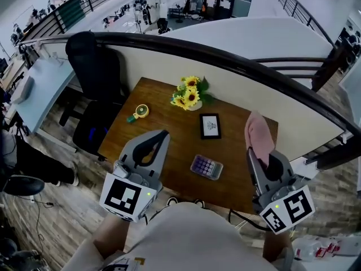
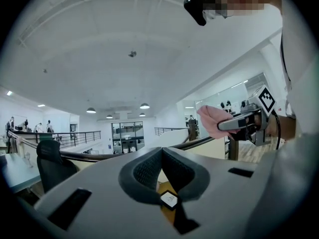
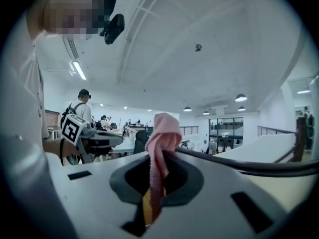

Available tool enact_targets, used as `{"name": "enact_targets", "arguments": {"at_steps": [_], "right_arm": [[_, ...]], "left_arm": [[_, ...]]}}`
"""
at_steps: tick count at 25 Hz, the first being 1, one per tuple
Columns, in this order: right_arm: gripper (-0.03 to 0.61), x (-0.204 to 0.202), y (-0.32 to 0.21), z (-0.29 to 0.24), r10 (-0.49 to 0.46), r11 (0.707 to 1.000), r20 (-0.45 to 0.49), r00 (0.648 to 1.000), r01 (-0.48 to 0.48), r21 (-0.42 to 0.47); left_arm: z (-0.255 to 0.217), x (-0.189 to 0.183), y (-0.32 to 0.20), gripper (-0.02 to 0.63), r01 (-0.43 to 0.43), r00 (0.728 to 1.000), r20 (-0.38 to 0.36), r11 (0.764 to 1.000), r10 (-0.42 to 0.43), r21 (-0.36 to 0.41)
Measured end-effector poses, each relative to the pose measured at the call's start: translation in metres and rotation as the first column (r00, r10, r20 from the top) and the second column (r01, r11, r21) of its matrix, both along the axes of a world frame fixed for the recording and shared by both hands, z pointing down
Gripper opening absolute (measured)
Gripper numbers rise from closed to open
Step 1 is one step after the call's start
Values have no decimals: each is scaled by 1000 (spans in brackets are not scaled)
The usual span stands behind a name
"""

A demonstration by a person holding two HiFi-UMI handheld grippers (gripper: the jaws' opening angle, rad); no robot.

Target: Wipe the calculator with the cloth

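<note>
Our right gripper (image 3: 157, 159) is clamped on the pink cloth (image 3: 165, 128), which pokes up past its jaws. Our left gripper (image 2: 160, 153) is pinched closed on nothing. Down on the wooden table (image 1: 172, 130), the calculator (image 1: 206, 166) lies flat between the two.

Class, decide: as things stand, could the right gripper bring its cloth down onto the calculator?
Probably yes. The right gripper, shut on the pink cloth, hovers to the right of the calculator. The calculator lies face up on bare table, with nothing standing between them.
</note>
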State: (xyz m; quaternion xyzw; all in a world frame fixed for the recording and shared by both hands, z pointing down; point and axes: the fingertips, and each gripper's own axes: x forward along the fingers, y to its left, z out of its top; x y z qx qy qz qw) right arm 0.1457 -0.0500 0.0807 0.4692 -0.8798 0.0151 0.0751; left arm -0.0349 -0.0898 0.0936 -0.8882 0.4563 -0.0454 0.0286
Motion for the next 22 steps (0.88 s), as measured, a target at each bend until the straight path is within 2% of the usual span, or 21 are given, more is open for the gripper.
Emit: {"name": "enact_targets", "arguments": {"at_steps": [4, 8, 22], "right_arm": [[23, -14, 3, 31, -38, 996, -7, 999, 38, -79], [23, -14, -8, 46, -34, 995, -45, 998, 30, -96], [23, -14, -9, 45, -29, 995, -49, 998, 25, -94]], "left_arm": [[23, -8, 4, 5, 25, 1000, 2, 998, -25, -59], [38, -10, 2, 5, 40, 999, -16, 994, -41, -104], [33, -9, 7, 5, 44, 999, 4, 995, -44, -92]]}}
